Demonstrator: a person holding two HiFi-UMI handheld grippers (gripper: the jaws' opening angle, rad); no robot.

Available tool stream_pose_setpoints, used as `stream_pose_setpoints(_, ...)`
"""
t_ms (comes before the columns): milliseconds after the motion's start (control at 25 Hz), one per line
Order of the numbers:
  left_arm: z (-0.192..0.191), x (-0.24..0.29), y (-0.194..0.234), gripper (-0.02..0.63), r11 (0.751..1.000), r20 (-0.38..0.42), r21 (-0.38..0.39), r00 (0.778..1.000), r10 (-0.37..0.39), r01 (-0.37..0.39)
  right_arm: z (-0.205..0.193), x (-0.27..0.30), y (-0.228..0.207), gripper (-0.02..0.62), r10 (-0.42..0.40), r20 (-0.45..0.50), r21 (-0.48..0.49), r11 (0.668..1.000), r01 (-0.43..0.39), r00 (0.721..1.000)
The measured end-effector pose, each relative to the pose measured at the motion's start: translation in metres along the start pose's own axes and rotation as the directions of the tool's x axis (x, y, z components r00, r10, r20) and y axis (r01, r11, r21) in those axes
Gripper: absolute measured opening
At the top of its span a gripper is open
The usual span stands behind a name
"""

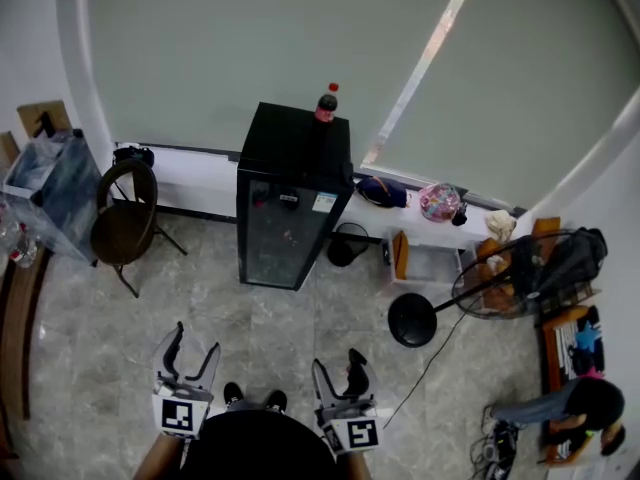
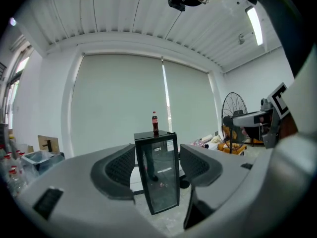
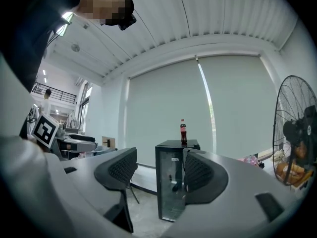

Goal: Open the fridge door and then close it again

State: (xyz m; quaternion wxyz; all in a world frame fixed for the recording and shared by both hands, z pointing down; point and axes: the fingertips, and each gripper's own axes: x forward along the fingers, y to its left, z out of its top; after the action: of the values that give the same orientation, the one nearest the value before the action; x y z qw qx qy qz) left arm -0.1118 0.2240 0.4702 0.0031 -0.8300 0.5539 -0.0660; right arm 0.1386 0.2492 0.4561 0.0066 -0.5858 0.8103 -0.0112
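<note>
Nearest, the left claw (image 1: 195, 346) and the right claw (image 1: 338, 370) are held side by side in front of the person, both released, jaws apart with nothing between them. Beyond a stretch of tiled floor (image 1: 300, 313) stands the black fridge (image 1: 290, 203), well apart from both claws, its glass door closed. A red-capped bottle (image 1: 327, 103) stands upright on top, and a pale window blind (image 1: 220, 58) hangs behind.

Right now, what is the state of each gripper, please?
Left gripper: open, holding nothing.
Right gripper: open, holding nothing.
</note>
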Motion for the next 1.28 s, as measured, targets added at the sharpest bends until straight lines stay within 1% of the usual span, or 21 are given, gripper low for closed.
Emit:
stream_pose_setpoints(80, 0.0, -0.001, 0.004, 0.298, 1.0, 0.005, 0.01, 1.0, 0.012, -0.012, -0.001, 0.001, 0.001, 0.316, -0.001, -0.003, 0.005, 1.0, 0.001, 1.0)
stream_pose_setpoints(280, -0.003, -0.004, 0.015, 0.37, 0.998, -0.012, -0.014, 0.999, 0.053, -0.053, -0.001, 0.002, 0.004, 0.377, -0.004, -0.009, 0.018, 1.0, 0.004, 1.0)
stream_pose_setpoints(400, -0.006, -0.007, 0.021, 0.399, 0.999, -0.004, 0.004, 0.999, 0.053, -0.053, -0.001, 0.004, 0.006, 0.402, -0.004, -0.015, 0.022, 1.0, 0.004, 1.0)
stream_pose_setpoints(520, -0.003, -0.01, 0.026, 0.422, 0.999, -0.012, -0.021, 0.999, 0.041, -0.041, 0.0, 0.007, 0.009, 0.408, -0.009, -0.023, 0.016, 1.0, 0.01, 1.0)
stream_pose_setpoints(760, -0.009, -0.016, 0.043, 0.431, 0.999, -0.007, -0.027, 0.999, 0.034, -0.035, -0.002, 0.01, 0.023, 0.411, -0.024, -0.055, 0.044, 0.999, 0.027, 0.998)
stream_pose_setpoints(960, -0.009, -0.017, 0.055, 0.431, 0.999, -0.013, -0.03, 1.0, 0.013, -0.013, -0.006, 0.014, 0.043, 0.413, -0.029, -0.065, 0.031, 0.999, 0.031, 0.997)
stream_pose_setpoints(1160, -0.021, -0.02, 0.067, 0.431, 0.999, -0.032, -0.041, 0.999, 0.003, -0.005, -0.006, 0.017, 0.058, 0.413, -0.033, -0.065, 0.034, 0.999, 0.035, 0.997)
stream_pose_setpoints(1280, -0.025, -0.018, 0.073, 0.431, 0.999, -0.038, -0.041, 0.999, 0.0, -0.002, -0.004, 0.021, 0.061, 0.413, -0.037, -0.049, 0.027, 0.999, 0.038, 0.998)
